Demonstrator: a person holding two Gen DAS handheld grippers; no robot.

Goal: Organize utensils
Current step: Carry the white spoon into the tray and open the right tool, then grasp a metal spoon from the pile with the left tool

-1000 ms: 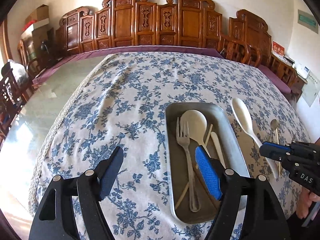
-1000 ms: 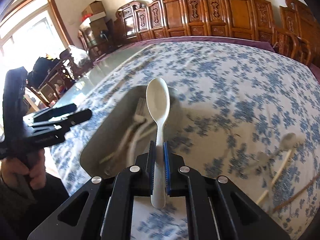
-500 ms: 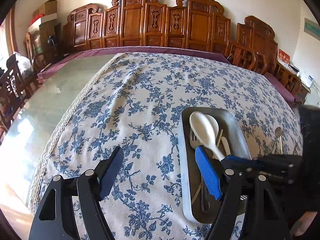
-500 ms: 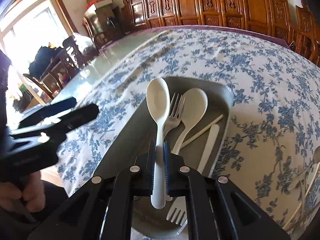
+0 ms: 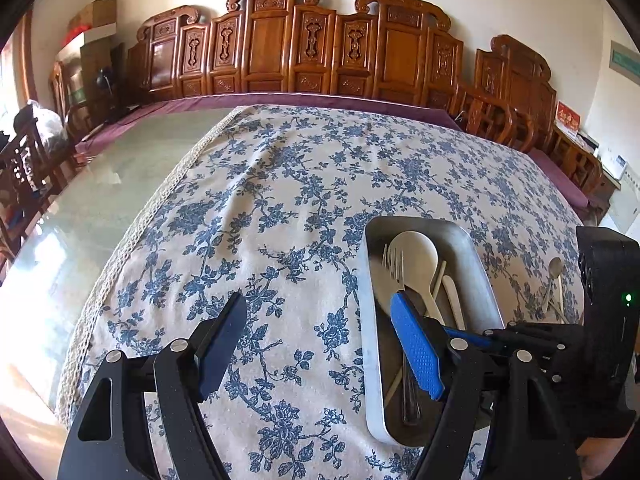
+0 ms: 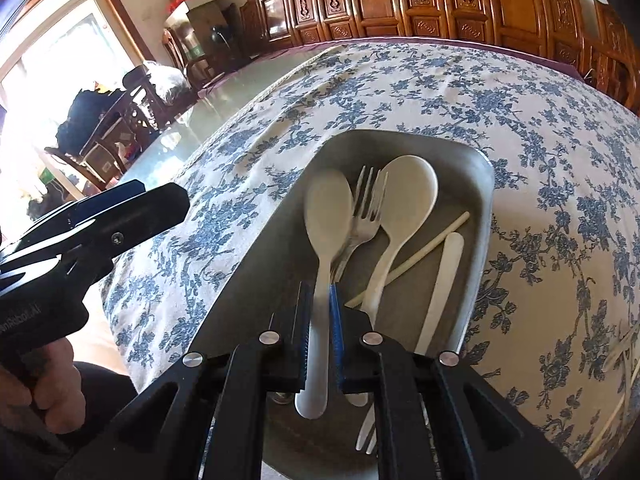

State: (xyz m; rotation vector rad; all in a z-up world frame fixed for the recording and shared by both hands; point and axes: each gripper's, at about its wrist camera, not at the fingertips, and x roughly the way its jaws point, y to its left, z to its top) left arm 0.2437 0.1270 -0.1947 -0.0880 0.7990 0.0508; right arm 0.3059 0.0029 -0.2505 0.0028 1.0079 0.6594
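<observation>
A grey metal tray [image 6: 280, 248] lies on the flowered tablecloth. In it are a metal fork [image 6: 368, 208], a cream spoon [image 6: 408, 188], a chopstick [image 6: 432, 242] and a white handle [image 6: 448, 264]. My right gripper [image 6: 319, 292] hovers over the tray's near end and its jaws are opening. A second cream spoon [image 6: 328, 204] lies blurred between the pads with a gap beside its handle, its bowl low over the tray. My left gripper [image 5: 318, 300] stands open with nothing in it, its right finger over the tray's [image 5: 416, 222] left edge.
A small spoon and thin sticks [image 5: 554, 280] lie on the cloth right of the tray. Carved wooden chairs [image 5: 280, 48] line the table's far side. Bare glass tabletop [image 5: 100, 200] shows left of the cloth. A person's hand [image 6: 52, 392] grips the left tool.
The right gripper carried the cream spoon leftward from beside the tray to over it. Its pads have parted and the spoon has slipped lower. The left gripper stayed put.
</observation>
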